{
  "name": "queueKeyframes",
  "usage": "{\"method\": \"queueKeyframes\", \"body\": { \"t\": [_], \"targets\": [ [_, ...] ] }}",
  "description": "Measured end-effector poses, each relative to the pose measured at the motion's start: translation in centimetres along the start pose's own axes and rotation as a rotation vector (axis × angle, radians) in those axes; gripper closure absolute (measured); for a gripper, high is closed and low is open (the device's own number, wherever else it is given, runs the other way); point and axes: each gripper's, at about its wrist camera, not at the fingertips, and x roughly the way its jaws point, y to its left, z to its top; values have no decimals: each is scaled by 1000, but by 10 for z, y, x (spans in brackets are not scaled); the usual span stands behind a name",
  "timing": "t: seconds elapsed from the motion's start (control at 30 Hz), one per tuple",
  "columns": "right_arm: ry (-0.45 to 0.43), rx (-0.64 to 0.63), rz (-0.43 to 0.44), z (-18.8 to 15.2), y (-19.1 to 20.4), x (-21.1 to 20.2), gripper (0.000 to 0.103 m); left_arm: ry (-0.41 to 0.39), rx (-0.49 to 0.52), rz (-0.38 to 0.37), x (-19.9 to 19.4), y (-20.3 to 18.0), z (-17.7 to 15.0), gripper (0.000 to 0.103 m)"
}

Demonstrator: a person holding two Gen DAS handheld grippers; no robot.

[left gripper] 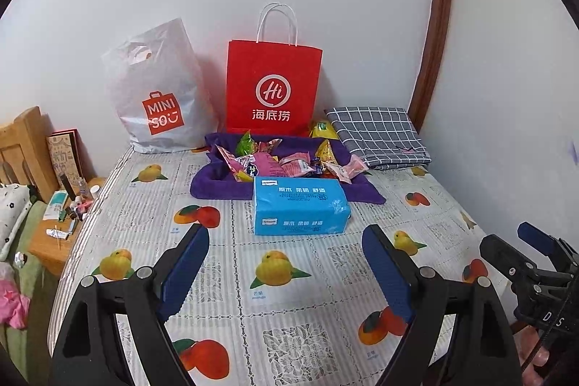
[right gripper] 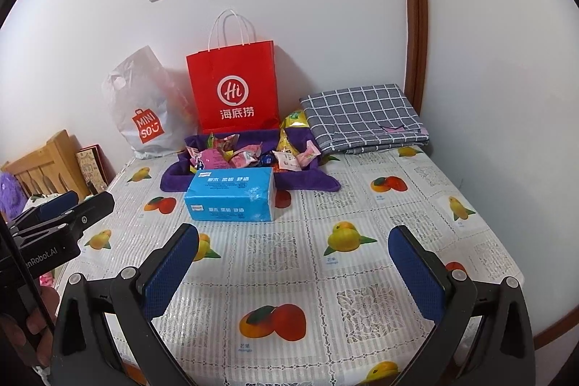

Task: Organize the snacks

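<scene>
Left wrist: tissue pack (left gripper: 302, 205) before snacks (left gripper: 286, 161).

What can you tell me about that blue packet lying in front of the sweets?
The blue tissue pack is a soft rectangular block in shiny plastic wrap, printed with white Chinese characters on its top and front. It looks sealed and lies flat on the fruit-patterned tablecloth, its back edge against the purple cloth.

Glossy plastic tablecloth (left gripper: 289, 277), matt paper bag (left gripper: 273, 85)
</scene>
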Motion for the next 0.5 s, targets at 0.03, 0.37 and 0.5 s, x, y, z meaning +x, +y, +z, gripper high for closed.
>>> {"method": "queueKeyframes", "body": {
  "t": [0.03, 0.37, 0.5],
  "targets": [
    [-2, 1, 1, 0, 0, -1, 0, 0, 2, -1, 0, 0, 0, 17],
    [-5, -1, 9, 0, 0, -2, 0, -1, 2, 5, -2, 0, -1, 17],
    [-7, 0, 10, -1, 0, -3, 0, -1, 3, 5, -2, 0, -1, 17]
  ]
}}
